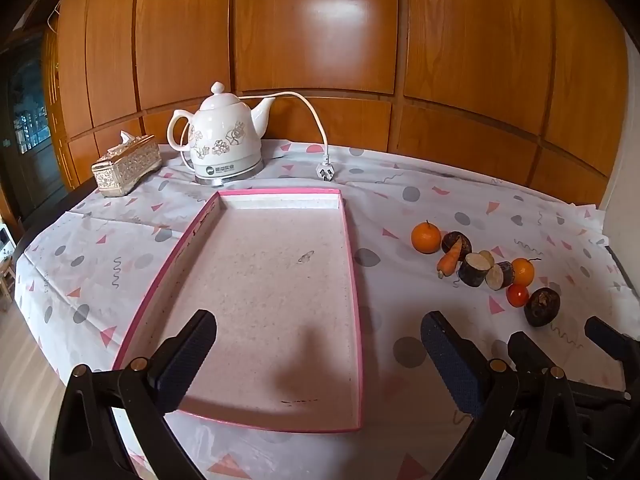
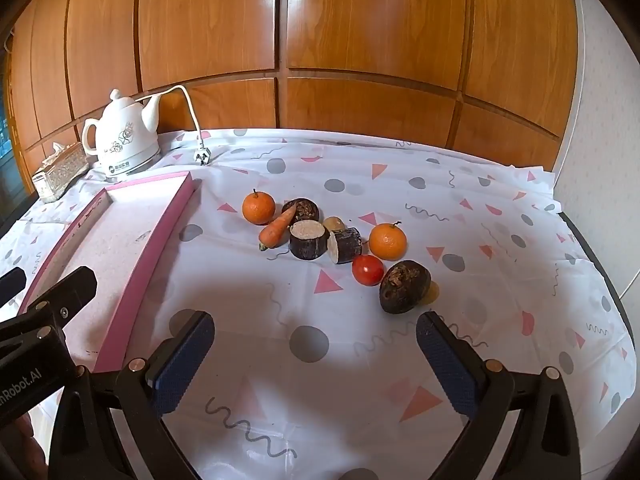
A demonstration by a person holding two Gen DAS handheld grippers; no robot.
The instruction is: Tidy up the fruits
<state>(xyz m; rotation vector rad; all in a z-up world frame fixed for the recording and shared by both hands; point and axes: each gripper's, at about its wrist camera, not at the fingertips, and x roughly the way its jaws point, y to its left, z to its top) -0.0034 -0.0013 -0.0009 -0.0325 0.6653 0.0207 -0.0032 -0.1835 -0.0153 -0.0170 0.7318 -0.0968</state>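
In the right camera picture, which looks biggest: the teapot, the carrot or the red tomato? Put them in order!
As they look in the right wrist view:
1. white teapot, biggest, though it stands farthest away
2. carrot
3. red tomato, smallest; it is close to the carrot in size, so the fisheye makes this unsure.

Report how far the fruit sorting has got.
Done: nothing yet; the shallow pink-rimmed tray holds no produce. In hand: nothing; the left gripper and the right gripper are both open with nothing between their fingers. Left: everything. The two oranges, the red tomato, the carrot and the dark root pieces all sit on the patterned tablecloth.
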